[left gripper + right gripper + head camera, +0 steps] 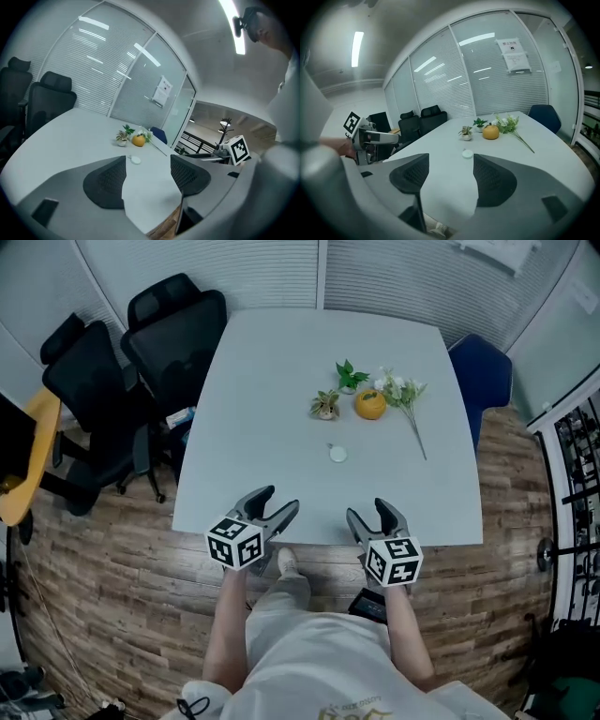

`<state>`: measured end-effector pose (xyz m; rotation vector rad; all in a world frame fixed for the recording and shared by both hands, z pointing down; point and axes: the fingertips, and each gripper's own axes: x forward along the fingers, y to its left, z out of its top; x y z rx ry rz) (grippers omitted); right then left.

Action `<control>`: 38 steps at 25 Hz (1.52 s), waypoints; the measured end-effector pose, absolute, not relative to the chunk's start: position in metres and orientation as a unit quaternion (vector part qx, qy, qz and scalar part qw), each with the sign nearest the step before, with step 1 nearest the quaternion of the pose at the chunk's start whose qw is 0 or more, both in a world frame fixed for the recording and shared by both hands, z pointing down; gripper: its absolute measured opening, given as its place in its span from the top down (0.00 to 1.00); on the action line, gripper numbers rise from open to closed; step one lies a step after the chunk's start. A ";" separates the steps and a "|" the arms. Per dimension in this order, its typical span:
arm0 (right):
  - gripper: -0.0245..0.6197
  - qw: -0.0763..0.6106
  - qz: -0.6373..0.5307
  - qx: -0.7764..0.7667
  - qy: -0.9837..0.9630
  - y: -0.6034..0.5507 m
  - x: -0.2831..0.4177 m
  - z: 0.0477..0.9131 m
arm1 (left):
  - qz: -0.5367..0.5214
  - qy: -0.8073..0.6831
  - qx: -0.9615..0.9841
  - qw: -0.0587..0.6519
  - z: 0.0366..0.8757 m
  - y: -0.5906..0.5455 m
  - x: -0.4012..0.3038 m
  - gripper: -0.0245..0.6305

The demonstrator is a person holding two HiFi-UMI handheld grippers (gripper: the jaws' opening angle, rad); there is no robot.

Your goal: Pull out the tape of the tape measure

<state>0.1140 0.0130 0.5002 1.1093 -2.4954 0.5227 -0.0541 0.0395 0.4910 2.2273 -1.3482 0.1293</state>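
Wood-plank floor (112, 615) runs under my feet, and a pale grey table (281, 381) starts just in front of my knees. I hold both grippers at its near edge. The left gripper (278, 501) has its jaws spread wide with nothing between them but bare tabletop, and the right gripper (367, 509) is spread the same way and just as empty. The two sit side by side, apart from each other, and neither touches anything on the table. Farther in, alone on the open surface and roughly midway between my two grippers' lines, lies the tape measure (337, 455), a small round white case lying flat. It shows beyond the gap of the left jaws (136, 160) and beyond the gap of the right jaws (467, 153), well clear of both. I cannot make out any tape drawn from it. Past it stands a small potted plant (325, 406), with an orange (370, 405) just beside it on the right. A leafy green plant (350, 376) stands a little behind those two, and a sprig of white flowers (401, 390) lies with its stem angled back toward my right side. Two black office chairs (169, 334) crowd the table's left side, and a blue chair (483, 376) sits at the far right corner. Behind everything is a glass wall with blinds (234, 268), with a paper sheet (513, 56) stuck on it.
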 end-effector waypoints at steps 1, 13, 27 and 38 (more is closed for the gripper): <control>0.50 0.184 0.187 0.397 -0.880 0.003 0.107 0.501 | 0.050 -0.491 0.827 0.269 0.493 0.027 -0.060 0.53; 0.50 0.227 0.213 0.462 -0.831 -0.088 0.067 0.537 | 0.088 -0.401 0.860 0.303 0.531 -0.090 -0.097 0.53; 0.50 0.279 0.202 0.473 -0.811 -0.114 0.061 0.564 | 0.129 -0.346 0.878 0.305 0.560 -0.123 -0.083 0.53; 0.50 0.318 0.193 0.426 -0.825 -0.131 0.043 0.592 | 0.139 -0.356 0.864 0.327 0.579 -0.138 -0.081 0.53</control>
